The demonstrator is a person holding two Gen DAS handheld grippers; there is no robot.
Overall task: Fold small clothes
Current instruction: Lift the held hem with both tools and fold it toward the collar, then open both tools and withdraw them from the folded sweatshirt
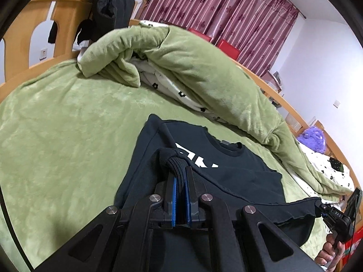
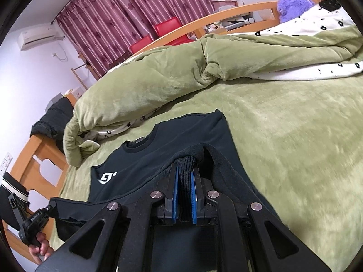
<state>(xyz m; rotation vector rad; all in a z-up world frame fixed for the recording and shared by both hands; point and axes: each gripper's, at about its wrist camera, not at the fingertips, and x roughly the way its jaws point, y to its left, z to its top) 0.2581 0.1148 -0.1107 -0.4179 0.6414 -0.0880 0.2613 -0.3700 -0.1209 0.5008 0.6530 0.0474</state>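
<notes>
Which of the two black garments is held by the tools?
The black sweatshirt with white print, spread on the green bed, clamped by left tool and right tool. The other black garment hangs on the headboard.

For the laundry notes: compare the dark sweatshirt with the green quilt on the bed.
The dark sweatshirt is near-black with white lettering; the green quilt is plain green outside with a white flowered lining. The sweatshirt lies mostly flat, its hem gripped by the left gripper and right gripper; the quilt is heaped, untouched. Both rest on the green bedcover.
</notes>
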